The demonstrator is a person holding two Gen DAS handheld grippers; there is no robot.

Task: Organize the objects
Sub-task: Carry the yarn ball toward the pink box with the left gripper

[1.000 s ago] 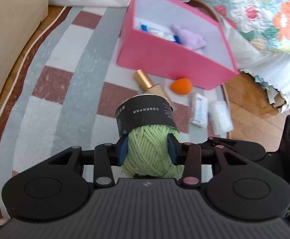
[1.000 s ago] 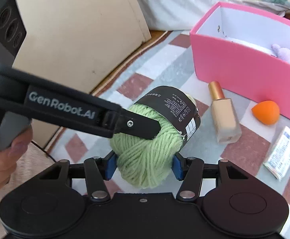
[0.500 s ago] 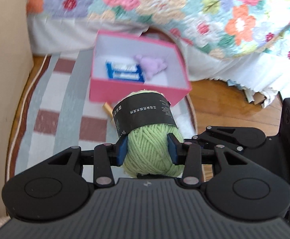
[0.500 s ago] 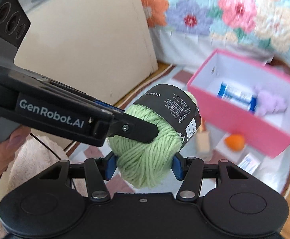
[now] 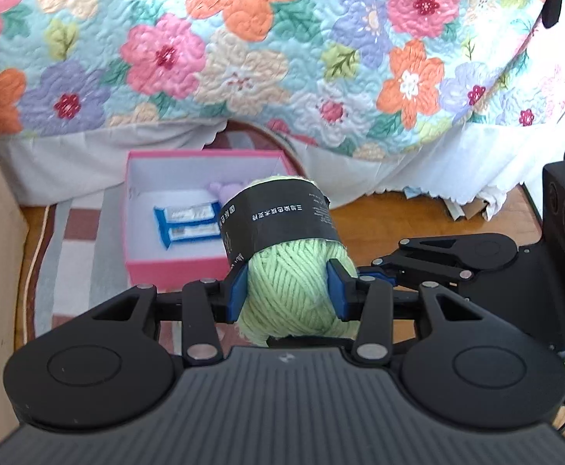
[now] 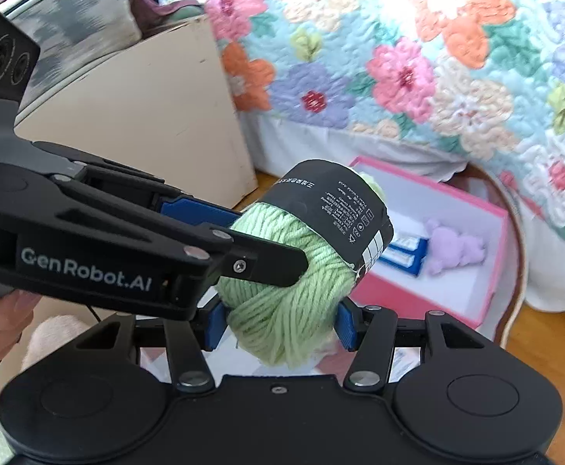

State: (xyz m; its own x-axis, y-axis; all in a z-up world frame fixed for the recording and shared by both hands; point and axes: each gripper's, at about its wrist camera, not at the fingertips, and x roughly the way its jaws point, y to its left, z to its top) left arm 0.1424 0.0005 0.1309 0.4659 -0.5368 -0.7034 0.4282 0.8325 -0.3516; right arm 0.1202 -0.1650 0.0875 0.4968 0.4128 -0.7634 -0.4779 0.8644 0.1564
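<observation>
The green yarn ball (image 5: 288,290), clenched from both sides by the left gripper (image 5: 288,296) and right gripper (image 6: 280,325), has risen off the rug in the last second — now held well above the pink box (image 5: 174,267), likely its destination.

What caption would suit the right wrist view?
Both grippers, left gripper and right gripper, clamp green yarn above the pink box.

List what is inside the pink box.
Inside the pink box lie two blue-and-white packets side by side and a purple plush toy. The green yarn ball, gripped by both grippers, covers the box's right part in the left wrist view, so anything there is hidden.
</observation>
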